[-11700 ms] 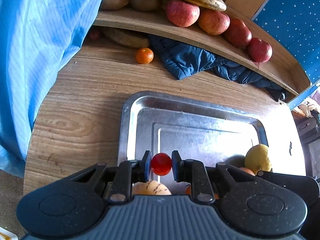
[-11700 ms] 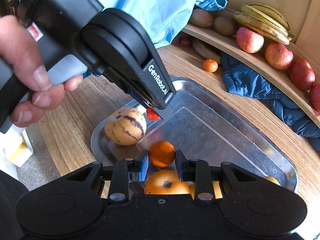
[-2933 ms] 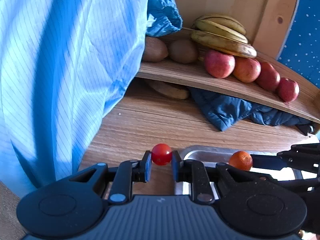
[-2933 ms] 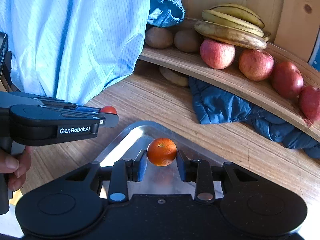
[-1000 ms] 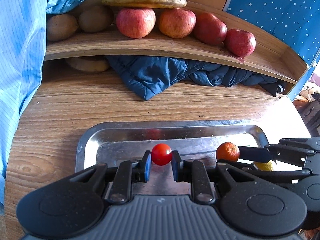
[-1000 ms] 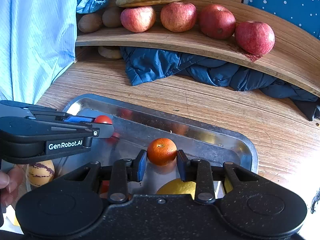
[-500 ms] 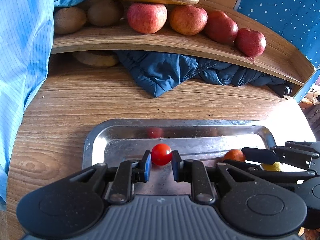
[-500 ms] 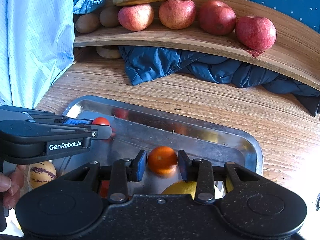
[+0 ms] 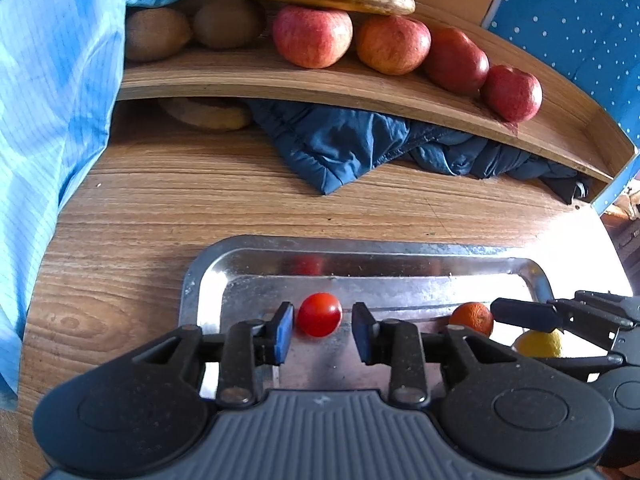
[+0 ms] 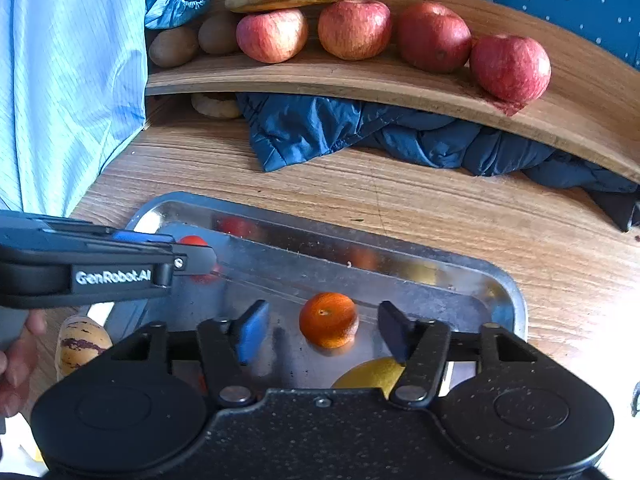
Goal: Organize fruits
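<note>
Left gripper (image 9: 320, 330) jaws just opened a little, pads clear of the cherry tomato (image 9: 319, 314) resting between them on the metal tray (image 9: 400, 249). Right gripper (image 10: 320, 330) jaws just spread wide, mandarin (image 10: 329, 320) loose between them on the tray floor. Lemon (image 10: 370, 374) just beside. 4 apples (image 10: 354, 28) up on the wooden shelf (image 10: 360, 80).
</note>
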Tool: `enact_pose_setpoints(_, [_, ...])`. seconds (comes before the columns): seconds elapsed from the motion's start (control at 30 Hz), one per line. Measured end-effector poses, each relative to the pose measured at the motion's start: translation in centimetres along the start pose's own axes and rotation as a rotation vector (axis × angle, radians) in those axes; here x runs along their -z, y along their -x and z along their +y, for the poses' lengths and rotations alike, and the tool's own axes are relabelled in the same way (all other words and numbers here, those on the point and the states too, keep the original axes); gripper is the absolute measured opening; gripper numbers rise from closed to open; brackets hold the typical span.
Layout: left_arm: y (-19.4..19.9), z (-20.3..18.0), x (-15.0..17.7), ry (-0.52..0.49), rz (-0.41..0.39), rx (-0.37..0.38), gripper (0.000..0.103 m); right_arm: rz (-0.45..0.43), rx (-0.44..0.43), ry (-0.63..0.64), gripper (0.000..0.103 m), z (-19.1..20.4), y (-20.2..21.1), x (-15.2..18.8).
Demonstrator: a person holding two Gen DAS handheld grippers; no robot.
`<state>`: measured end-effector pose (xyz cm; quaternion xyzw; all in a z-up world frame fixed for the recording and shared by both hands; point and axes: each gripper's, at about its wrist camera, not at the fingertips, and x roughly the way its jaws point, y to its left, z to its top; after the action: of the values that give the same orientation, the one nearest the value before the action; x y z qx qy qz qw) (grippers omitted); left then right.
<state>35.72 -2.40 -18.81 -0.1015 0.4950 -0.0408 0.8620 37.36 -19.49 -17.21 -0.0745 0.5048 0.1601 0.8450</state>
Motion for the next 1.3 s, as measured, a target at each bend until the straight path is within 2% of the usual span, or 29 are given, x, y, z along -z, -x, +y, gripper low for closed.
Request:
enact_pose_setpoints(0.17, [0.8,0.4,-0.1,0.013,-0.025,-0.006,0.047,-0.026,0.020,-0.011,0.085,0.1,0.7,-0.1])
enact_pose_setpoints(0.37, [2.3,1.0,-0.2,0.026,-0.076,-0.030,0.070,-0.055,0.045,-0.037,0.096,0.1,1.5,-0.2])
enact_pose_setpoints(0.53, [3.4,1.8,0.0,0.044,-0.109,-0.036,0.083,-0.076,0.053,-0.074,0.102,0.3,2.5,0.0])
enact_pose_setpoints(0.7, [4.7,2.9,0.4,0.074,-0.147,-0.053,0.094,-0.096,0.064,-0.093,0.102,0.7,3.5,0.1])
enact_pose_setpoints(0.9, [6.3,3.8,1.2,0.089,-0.184,-0.081,0.101,-0.130,0.057,-0.129,0.102,0.9,5.0,0.5])
enact_pose_setpoints(1.1, [7.6,4.3,2.2,0.081,-0.209,-0.083,0.102,-0.150,0.068,-0.131,0.102,1.7,6.0,1.6])
enact_pose_setpoints(1.3, [8.8,4.7,3.3,0.084,-0.230,-0.085,0.102,-0.232,0.158,-0.138,0.102,2.3,8.0,2.9])
